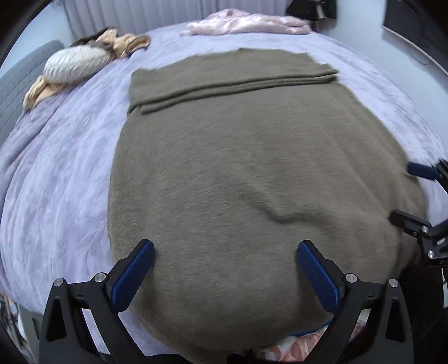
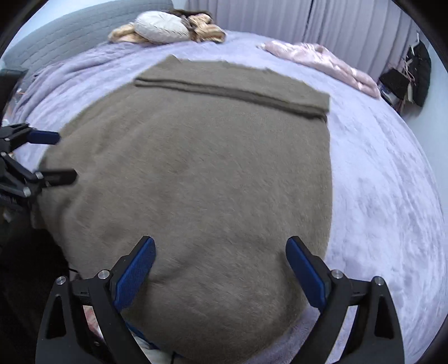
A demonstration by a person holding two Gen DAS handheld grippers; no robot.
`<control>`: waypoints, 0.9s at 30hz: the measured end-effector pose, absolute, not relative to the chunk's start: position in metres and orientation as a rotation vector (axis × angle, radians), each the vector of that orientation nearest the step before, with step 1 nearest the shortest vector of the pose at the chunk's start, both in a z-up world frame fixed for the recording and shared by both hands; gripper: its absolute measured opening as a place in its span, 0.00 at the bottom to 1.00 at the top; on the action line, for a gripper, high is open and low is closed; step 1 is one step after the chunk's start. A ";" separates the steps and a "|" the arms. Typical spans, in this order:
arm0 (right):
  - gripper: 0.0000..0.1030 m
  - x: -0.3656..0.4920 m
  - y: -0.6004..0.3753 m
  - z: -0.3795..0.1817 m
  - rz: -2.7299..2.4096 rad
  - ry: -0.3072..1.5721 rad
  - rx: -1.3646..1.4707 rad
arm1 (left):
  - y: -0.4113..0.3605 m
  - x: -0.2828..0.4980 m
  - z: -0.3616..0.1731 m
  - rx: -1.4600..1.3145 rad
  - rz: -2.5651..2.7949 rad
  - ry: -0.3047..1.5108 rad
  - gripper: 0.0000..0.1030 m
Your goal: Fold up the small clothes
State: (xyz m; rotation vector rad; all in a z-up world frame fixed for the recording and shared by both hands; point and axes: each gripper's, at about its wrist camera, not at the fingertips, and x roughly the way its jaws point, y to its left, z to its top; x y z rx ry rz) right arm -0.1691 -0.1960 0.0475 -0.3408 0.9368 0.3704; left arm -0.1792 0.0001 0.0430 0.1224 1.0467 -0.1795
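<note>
Brown garment (image 1: pixel 252 173) is spread flat mid-bed, reaching the near edge, its far end folded back in a band. Left gripper (image 1: pixel 225 249) and right gripper (image 2: pixel 219 245) are held over its near end, fingers wide, gripping nothing. Pink garment (image 1: pixel 246 25) is seen at the far edge, white cushion (image 2: pixel 161 26) on tan cloth (image 2: pixel 207 30) by the grey headboard (image 2: pixel 84 25). Lilac bedspread (image 2: pixel 378 196), pleated curtains (image 2: pixel 350 30) behind.

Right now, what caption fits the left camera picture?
Open left hand-held gripper over a brown garment on the purple bedspread.
</note>
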 end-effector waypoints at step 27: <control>0.99 -0.220 -0.202 0.001 0.480 0.934 -0.592 | -0.003 -0.194 0.010 0.184 -0.227 1.110 0.99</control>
